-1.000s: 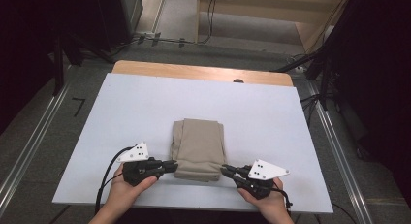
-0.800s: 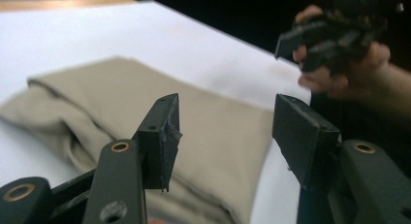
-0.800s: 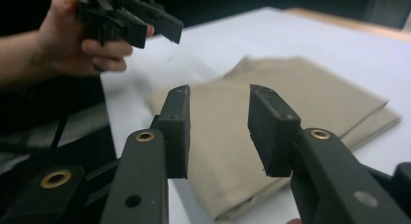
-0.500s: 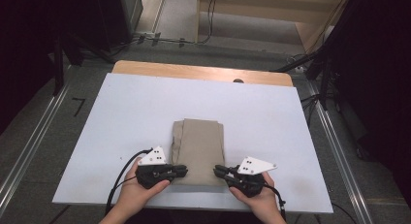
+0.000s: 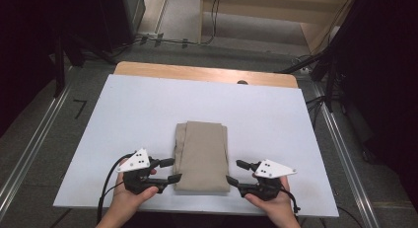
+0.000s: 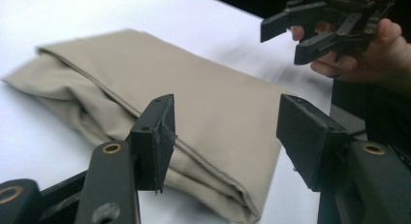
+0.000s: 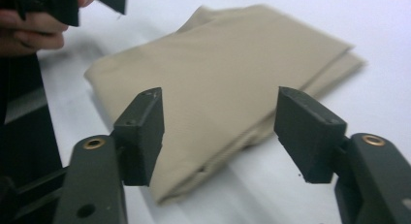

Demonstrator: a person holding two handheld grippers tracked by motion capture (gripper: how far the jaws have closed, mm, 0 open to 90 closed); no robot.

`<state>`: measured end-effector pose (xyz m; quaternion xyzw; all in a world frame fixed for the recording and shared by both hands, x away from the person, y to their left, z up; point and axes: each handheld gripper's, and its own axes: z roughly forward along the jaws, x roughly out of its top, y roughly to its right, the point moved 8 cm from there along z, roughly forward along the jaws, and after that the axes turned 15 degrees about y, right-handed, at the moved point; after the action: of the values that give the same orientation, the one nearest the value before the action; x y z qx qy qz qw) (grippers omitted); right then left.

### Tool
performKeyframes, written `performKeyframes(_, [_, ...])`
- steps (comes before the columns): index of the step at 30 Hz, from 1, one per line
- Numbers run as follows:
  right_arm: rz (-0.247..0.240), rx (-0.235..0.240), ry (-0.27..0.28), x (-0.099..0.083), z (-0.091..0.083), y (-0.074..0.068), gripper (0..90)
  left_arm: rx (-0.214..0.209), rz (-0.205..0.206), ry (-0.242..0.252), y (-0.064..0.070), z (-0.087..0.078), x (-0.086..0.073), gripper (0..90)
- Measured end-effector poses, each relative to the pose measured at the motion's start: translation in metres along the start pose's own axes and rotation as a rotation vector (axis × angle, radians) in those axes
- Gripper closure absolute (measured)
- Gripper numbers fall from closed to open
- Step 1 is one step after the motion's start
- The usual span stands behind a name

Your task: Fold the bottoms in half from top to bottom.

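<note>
A folded beige cloth [image 5: 202, 156] lies flat on the white tabletop [image 5: 123, 114], close to the near edge. My left gripper [image 5: 171, 170] is open beside the cloth's near left corner, with nothing between its jaws. My right gripper [image 5: 234, 171] is open beside the near right corner, also holding nothing. In the left gripper view the open left gripper [image 6: 225, 122] faces the cloth [image 6: 194, 103], and the right gripper [image 6: 283, 40] hangs beyond it. In the right gripper view the open right gripper [image 7: 220, 122] frames the cloth [image 7: 228, 64], with the left gripper [image 7: 82, 3] at top left.
A wooden strip [image 5: 197, 72] runs along the far edge of the white top. Metal rails [image 5: 345, 154] flank the table. Dark equipment and cables [image 5: 315, 65] stand on the floor behind. Bare table surface lies left, right and beyond the cloth.
Half a second ago both grippers were closer together over the cloth's near edge. Both have since drawn outward to its corners and stand open. The cloth lies as before.
</note>
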<state>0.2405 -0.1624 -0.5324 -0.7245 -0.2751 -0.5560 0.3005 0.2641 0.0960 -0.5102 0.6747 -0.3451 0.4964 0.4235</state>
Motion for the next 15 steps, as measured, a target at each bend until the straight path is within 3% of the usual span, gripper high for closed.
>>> performKeyframes(2, [0.008, -0.026, 0.017, 0.003, -0.009, 0.009, 25.0, 0.003, 0.002, 0.022, -0.005, -0.007, 0.003, 31.8])
performKeyframes(6, [0.023, -0.064, 0.043, 0.005, -0.023, 0.025, 17.5, 0.019, -0.001, 0.063, -0.015, -0.022, 0.009, 25.8])
performKeyframes(8, [0.045, -0.062, 0.06, 0.007, -0.029, 0.03, 15.2, 0.036, -0.001, 0.077, -0.019, -0.03, 0.011, 19.5])
performKeyframes(15, [0.042, -0.105, 0.078, 0.006, -0.047, 0.046, 12.4, 0.088, -0.008, 0.112, -0.038, -0.061, 0.013, 15.0])
